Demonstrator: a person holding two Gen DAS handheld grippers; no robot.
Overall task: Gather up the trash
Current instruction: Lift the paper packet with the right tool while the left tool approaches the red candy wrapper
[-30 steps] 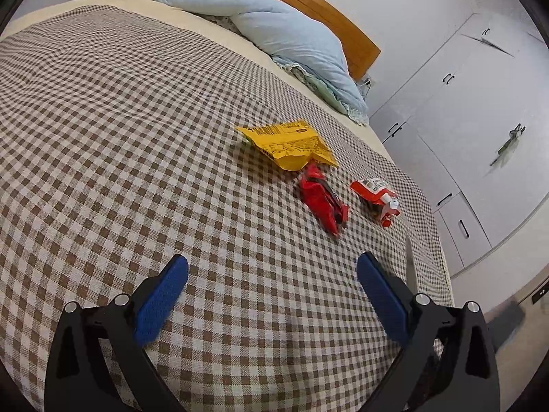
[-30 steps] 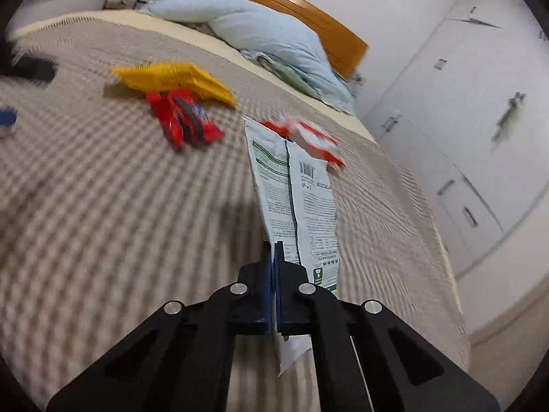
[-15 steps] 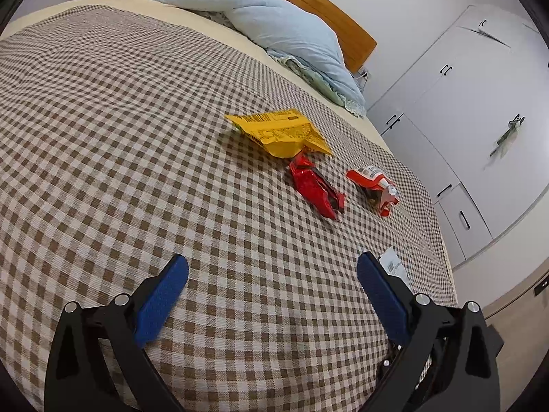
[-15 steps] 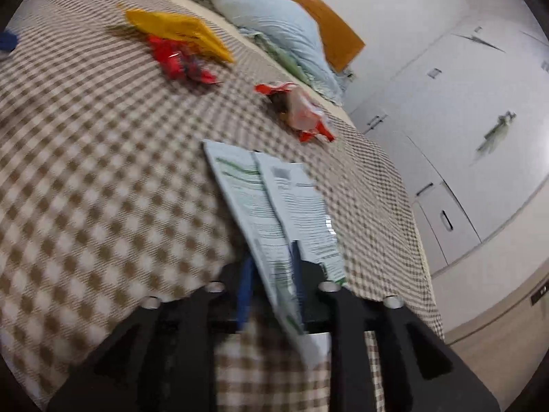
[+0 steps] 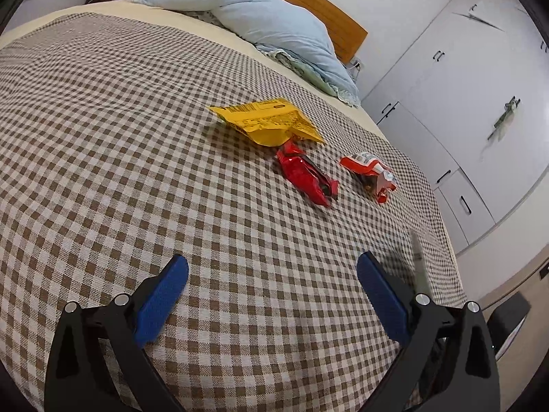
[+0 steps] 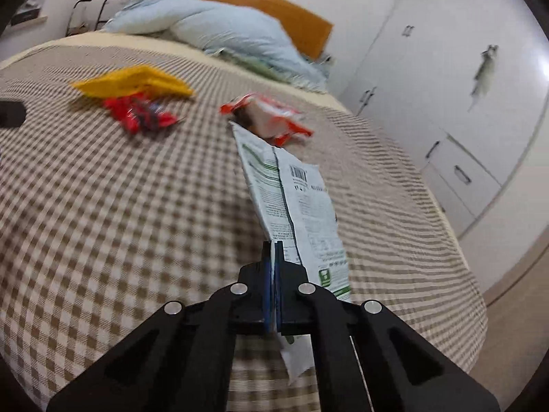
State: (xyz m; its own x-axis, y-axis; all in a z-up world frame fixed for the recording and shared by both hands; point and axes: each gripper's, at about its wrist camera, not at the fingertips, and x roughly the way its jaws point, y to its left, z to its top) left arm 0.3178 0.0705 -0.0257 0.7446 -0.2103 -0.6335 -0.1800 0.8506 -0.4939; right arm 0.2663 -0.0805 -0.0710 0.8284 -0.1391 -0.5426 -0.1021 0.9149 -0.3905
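Three wrappers lie on the checked bedspread: a yellow packet, a red wrapper just below it, and a red-and-white wrapper to the right. My left gripper hovers open over bare cloth in front of them. In the right wrist view my right gripper is shut on a white-and-green wrapper, held upright above the bed, edge-on in the left wrist view as a thin strip. Beyond it lie the yellow packet, red wrapper and red-and-white wrapper.
A pale blue duvet is heaped against the wooden headboard at the far end. White wardrobe doors and drawers stand beyond the bed's right edge. A dark object sits on the floor at the right.
My right gripper has swung back to upright with the white-and-green wrapper, whose edge now shows beside my left gripper's right finger. The left gripper stayed open, drifting slightly.
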